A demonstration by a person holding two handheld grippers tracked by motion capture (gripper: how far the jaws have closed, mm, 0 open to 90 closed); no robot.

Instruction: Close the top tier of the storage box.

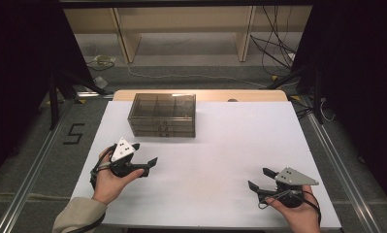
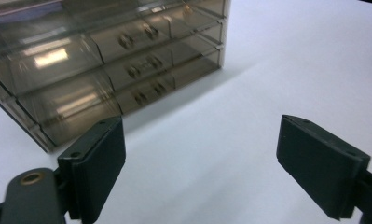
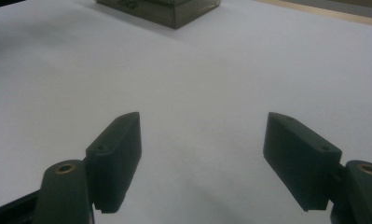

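Note:
A smoky translucent drawer cabinet (image 1: 163, 115) with three tiers of small drawers stands at the back of the white table (image 1: 230, 145). My left gripper (image 1: 145, 154) hovers in front of the cabinet's left side, jaws wide apart and empty. Through the left gripper view the cabinet (image 2: 113, 65) fills the upper left, its drawer fronts and handles facing me beyond the open gripper (image 2: 200, 158). My right gripper (image 1: 261, 178) rests low near the table's front right, open and empty. In the right gripper view (image 3: 202, 156) the cabinet's corner (image 3: 174, 9) sits far off at the top.
The table's wooden far edge (image 1: 201, 94) shows behind the cabinet. Beyond it are wooden shelving legs (image 1: 128, 43) and loose cables (image 1: 273, 48) on the floor. Metal rails (image 1: 33, 165) run along both sides of the table. A "5" is marked on the floor (image 1: 73, 133) at left.

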